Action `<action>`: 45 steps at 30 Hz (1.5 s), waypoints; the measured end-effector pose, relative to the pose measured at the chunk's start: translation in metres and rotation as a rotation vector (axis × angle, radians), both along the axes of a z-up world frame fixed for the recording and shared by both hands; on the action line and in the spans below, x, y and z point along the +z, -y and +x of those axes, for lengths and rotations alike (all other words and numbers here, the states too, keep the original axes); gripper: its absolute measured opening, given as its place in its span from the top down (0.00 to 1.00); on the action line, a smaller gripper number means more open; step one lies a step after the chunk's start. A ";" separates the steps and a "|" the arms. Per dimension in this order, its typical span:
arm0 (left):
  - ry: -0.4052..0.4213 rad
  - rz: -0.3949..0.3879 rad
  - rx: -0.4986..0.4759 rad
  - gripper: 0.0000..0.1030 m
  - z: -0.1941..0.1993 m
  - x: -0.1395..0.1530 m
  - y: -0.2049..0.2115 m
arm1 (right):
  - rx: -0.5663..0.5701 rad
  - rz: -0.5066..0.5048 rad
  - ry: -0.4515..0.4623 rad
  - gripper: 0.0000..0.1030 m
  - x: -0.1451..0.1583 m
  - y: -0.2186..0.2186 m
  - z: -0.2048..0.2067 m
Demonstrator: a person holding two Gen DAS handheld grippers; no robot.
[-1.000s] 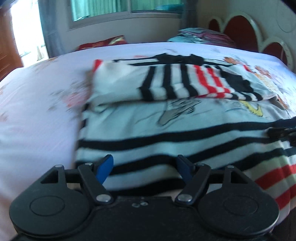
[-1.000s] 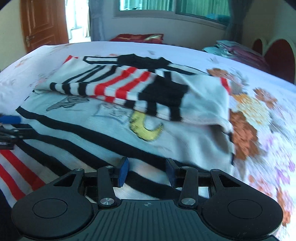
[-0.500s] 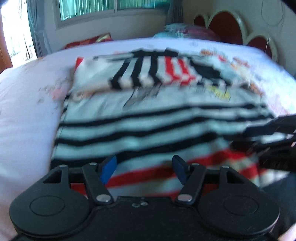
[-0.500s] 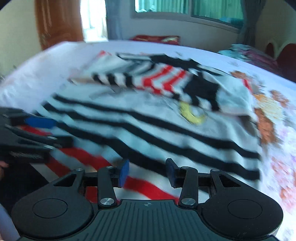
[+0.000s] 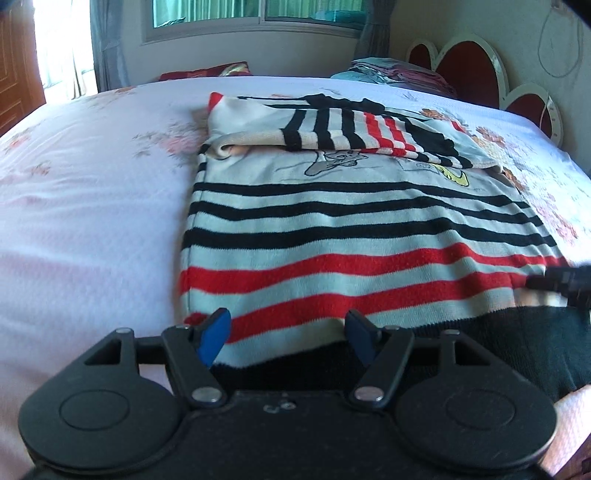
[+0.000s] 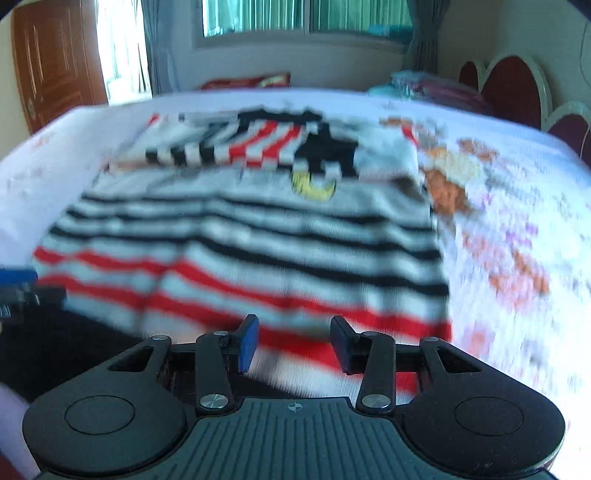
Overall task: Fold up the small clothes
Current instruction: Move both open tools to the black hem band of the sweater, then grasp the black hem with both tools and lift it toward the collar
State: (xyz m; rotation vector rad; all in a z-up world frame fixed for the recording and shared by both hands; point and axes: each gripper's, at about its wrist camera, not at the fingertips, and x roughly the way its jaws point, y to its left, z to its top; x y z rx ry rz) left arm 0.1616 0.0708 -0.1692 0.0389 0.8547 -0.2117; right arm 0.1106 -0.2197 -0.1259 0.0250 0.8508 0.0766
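Daylight coming through a curtained window (image 5: 255, 14) beyond a bed (image 5: 85, 192) under a pale floral sheet, a scalloped red headboard (image 5: 465, 62) standing far ahead and right of the fingers.

Lying flat on the bed straight ahead of both pairs of fingers: a small striped sweater (image 5: 351, 236), sleeves already folded across its far half, black hem hanging nearest the cameras.

Left gripper (image 5: 288, 338) hovering low over the near hem, blue-padded fingers (image 5: 214, 334) spread wide, pinching nothing, the left hem corner sitting just beyond the left pad. Right gripper (image 6: 293, 341) likewise hovering over the hem's right part, fingers (image 6: 247, 341) spread, holding nothing; right view blurring heavily, so exact contact with the knit being impossible to tell. Both pointing forward along the sweater toward the folded sleeves, roughly level, side by side, each tip peeking into the other's view.

Judging the risks: closing on one layer only, so the back panel lagging and the fold skewing; gripping at uneven depths, so the hem landing crooked; catching the sheet beneath and dragging it; lifting too fast and flinging the folded sleeves open.
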 end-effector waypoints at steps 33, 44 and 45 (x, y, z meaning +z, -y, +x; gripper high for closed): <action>-0.188 -0.324 -0.002 0.66 -0.035 -0.005 -0.056 | -0.256 0.178 -0.072 0.62 -0.001 0.038 -0.079; -0.184 -0.424 -0.060 0.91 -0.021 0.007 -0.051 | -0.238 0.287 -0.060 0.91 0.019 0.050 -0.070; -0.162 -0.429 -0.063 0.91 -0.018 0.014 -0.050 | -0.231 0.291 -0.044 0.91 0.024 0.050 -0.068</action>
